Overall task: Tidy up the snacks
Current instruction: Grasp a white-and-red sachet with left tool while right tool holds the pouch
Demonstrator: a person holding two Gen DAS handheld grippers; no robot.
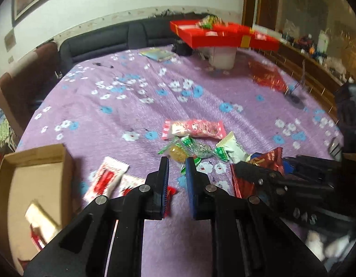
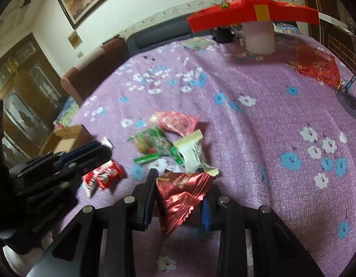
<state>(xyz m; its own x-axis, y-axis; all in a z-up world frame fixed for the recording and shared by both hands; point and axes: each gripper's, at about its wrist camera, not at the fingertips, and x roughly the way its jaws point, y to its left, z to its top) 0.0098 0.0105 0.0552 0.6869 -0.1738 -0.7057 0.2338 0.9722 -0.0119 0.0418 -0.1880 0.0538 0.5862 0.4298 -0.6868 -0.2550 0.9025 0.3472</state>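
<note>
- Two grippers: my right gripper (image 2: 178, 198) pinches a dark red snack packet (image 2: 180, 198) above the purple cloth (image 2: 258, 124).
- My left gripper (image 1: 176, 164) is spread, holding nothing, just before a green-wrapped candy (image 1: 178, 152).
- Beyond lie a pink packet (image 1: 194, 129) and white packet (image 1: 232, 150); a cardboard box (image 1: 35, 180) sits left.

The left claw (image 1: 176, 161) is built of matte black plastic links, angular and partly hollowed with slot-like cut-outs, joined at round silver pivot pins, and each of its two slim black fingers (image 1: 163, 173) carries a dark blue ribbed pad on its inner face. The right claw (image 2: 178, 184) has the same make: black arms with silver pin heads at the joints and blue pads (image 2: 206, 214) lining the fingers. Seen from the side in the left view, its black body shows small silver screws along the linkage.
</note>
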